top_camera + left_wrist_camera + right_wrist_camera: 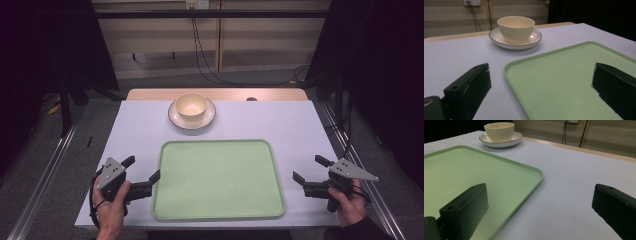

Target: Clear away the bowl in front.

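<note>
Pale lavender table (280,120) carries a green tray (218,178) at lower centre, a cream bowl (191,105) on its saucer (172,116) above it. Left gripper (144,168) and right gripper (310,168) hover released beside the tray's left and right edges; judging by this, nothing is grasped yet, and the next move calls for reaching up-frame to the bowl.

Dim, even overhead light, dark surroundings, soft shadows, near fingers (469,92) slightly blurred

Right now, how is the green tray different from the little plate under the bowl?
The tray is pale green and rectangular with rounded corners; the plate is white, round and dark-rimmed. The tray is much bigger. The tray has nothing on it, while the plate carries a cream bowl. Both lie flat on the table.
</note>
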A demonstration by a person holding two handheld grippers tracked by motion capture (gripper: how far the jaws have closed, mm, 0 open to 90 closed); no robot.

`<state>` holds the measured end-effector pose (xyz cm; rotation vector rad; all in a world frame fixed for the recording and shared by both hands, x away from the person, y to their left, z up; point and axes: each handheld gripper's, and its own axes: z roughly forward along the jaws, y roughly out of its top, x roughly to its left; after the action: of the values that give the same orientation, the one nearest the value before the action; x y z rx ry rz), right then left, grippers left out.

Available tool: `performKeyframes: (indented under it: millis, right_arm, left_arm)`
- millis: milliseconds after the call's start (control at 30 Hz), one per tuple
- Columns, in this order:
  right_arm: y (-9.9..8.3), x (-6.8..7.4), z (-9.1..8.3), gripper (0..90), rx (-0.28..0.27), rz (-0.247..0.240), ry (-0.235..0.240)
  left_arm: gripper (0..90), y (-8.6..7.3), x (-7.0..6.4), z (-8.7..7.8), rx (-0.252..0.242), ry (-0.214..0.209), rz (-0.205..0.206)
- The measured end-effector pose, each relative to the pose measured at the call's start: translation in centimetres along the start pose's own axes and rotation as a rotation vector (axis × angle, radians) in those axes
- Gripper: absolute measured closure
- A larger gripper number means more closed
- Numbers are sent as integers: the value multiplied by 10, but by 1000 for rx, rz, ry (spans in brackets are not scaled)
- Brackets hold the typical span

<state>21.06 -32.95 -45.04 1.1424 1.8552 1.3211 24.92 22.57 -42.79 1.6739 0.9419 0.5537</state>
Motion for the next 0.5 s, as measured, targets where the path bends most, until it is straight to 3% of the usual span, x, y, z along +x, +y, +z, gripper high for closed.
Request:
performKeyframes:
  millis: [167, 267, 500]
  right_arm:
    - [0, 1, 0, 3, 0, -4, -2]
    - [0, 0, 1, 3, 1, -11, -3]
    - [-1, 2, 1, 4, 11, -14, 19]
  left_arm:
    - [22, 4, -4, 17, 28, -31, 38]
    - [22, 6, -2, 26, 45, -28, 49]
    - [31, 12, 7, 39, 39, -20, 40]
